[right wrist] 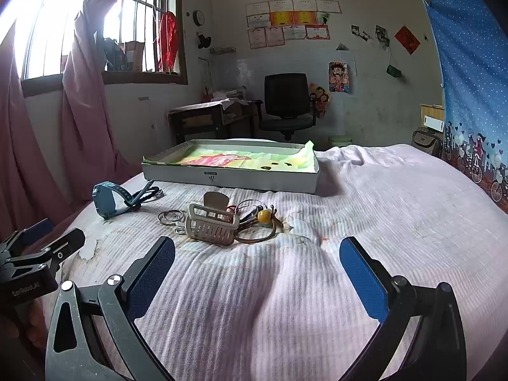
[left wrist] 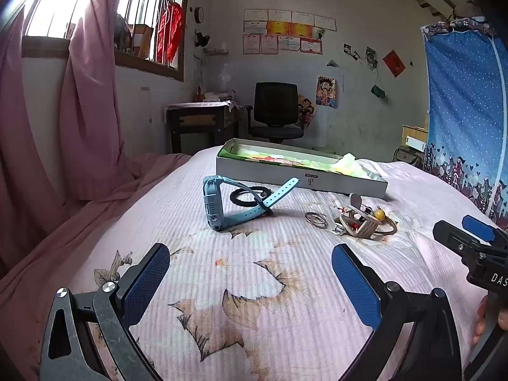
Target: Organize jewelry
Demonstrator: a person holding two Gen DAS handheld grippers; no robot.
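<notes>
One blue wristwatch (left wrist: 222, 204) stands on its edge on the bed (left wrist: 270, 285), a black hair tie (left wrist: 244, 196) just behind it. To its right lie a cluster of thin metal rings (left wrist: 315, 219) and one beige hair claw (right wrist: 212, 227) among tangled cords with one yellow bead (right wrist: 265, 216). One shallow open box (right wrist: 231, 171) sits farther back. Both the left hand-held gripper (left wrist: 250, 281) and the right hand-held gripper (right wrist: 257, 274) are spread wide, holding nothing. Pink curtains (left wrist: 79, 111) flank a barred window; one black office chair (right wrist: 287, 104) stands by the wall.
</notes>
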